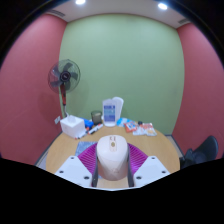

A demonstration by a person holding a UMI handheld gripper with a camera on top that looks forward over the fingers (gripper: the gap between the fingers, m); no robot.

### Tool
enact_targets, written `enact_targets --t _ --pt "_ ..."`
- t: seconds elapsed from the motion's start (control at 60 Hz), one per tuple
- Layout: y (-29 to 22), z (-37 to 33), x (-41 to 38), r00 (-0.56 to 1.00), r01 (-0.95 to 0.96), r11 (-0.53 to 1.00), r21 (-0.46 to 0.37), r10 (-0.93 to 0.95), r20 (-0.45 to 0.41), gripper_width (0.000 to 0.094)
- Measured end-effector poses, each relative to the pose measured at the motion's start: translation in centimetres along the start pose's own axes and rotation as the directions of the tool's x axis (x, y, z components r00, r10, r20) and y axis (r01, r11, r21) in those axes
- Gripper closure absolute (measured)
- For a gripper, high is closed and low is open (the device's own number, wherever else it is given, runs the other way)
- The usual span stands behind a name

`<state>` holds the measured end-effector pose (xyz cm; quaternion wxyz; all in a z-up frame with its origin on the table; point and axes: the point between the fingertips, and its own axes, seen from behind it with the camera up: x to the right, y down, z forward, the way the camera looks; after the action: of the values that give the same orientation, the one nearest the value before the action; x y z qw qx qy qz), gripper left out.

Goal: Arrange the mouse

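Currently the mouse (111, 158) is seen between the pads (88, 157) of the gripper (111, 166), its long axis running straight ahead along them. Both pads appear to be pressed against its sides, so it is judged to be clamped. Beyond it the table (70, 148) stretches toward a fan (65, 76) and clutter.

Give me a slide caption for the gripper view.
Gripper holds a beige mouse between its pink-padded fingers above a cluttered wooden table, standing fan behind.
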<state>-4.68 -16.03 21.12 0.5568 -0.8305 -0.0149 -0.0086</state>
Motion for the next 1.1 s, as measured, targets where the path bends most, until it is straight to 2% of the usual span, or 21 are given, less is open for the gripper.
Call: enact_targets --t 0.1,0.2,0.367,0.45,0.567,0.667,0.733,0.75,0.817,1.1 --pt "-5.5 4.0 -0.9 0.999 -0.009 0.998 0.068 0.006 0.04 0.0541" --pt "-5.1 10.2 -2.1 0.998 -0.008 1.0 0.03 0.006 0.064 0.0543" --pt "5.1 18.9 -3.4 0.996 -0.024 0.983 -0.183 0.039 0.078 0.0542" --pt "9.4 21.1 -3.8 0.996 0.002 0.968 -0.252 0.02 0.085 0.0533" --pt "13.2 22.6 -4.1 0.995 0.018 0.95 -0.312 0.012 0.094 0.0455" --pt "14.2 22.5 -4.1 0.995 0.038 0.942 -0.334 -0.006 0.096 0.0358" --pt "13.8 21.8 -4.3 0.995 0.051 0.941 -0.334 -0.02 0.097 0.0154" --pt "13.6 21.5 -4.4 0.995 0.053 0.942 -0.332 -0.02 0.1 0.0066" --pt "12.4 19.9 -4.6 0.995 0.056 0.943 -0.327 -0.024 0.101 0.0105" --pt "5.8 7.2 -5.2 0.998 0.055 0.968 -0.247 -0.045 0.046 0.0094"
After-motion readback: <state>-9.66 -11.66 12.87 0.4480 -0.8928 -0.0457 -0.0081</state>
